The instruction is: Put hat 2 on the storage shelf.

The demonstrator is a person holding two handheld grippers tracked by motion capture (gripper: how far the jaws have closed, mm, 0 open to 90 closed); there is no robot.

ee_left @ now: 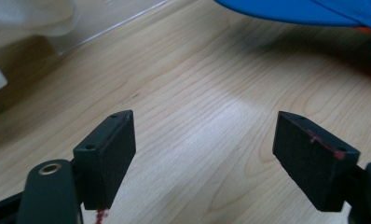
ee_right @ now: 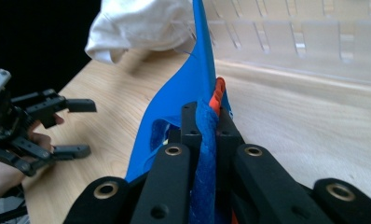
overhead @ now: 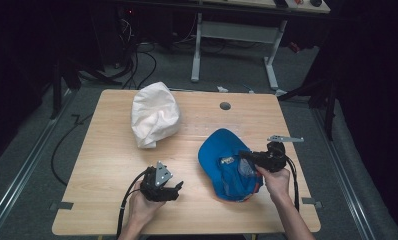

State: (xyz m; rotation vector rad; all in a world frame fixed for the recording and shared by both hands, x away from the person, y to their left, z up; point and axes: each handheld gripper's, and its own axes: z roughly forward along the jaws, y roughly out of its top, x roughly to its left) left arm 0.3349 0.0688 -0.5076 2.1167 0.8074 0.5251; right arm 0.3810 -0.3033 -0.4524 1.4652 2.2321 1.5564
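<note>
A blue cap (overhead: pixel 222 155) lies upside down on the right half of the wooden table (overhead: pixel 107 160). My right gripper (overhead: pixel 244 157) is shut on its inner rim, and in the right gripper view the blue fabric (ee_right: pixel 193 88) with an orange trim stands pinched between the jaws (ee_right: pixel 206 109). My left gripper (overhead: pixel 178 190) hovers near the front edge, left of the cap, open with nothing between its pads (ee_left: pixel 204 130). The left gripper view shows the cap's blue edge (ee_left: pixel 305 11) at the top. The left gripper (ee_right: pixel 81 128) also appears at the left of the right gripper view.
A white cap (overhead: pixel 154 115) sits at the back left of the table, also seen as white cloth (ee_right: pixel 137 23) (ee_left: pixel 25 18). A clear plastic rack (ee_right: pixel 295 42) lies flat behind the blue cap. A round cable hole (overhead: pixel 225 106) is near the far edge.
</note>
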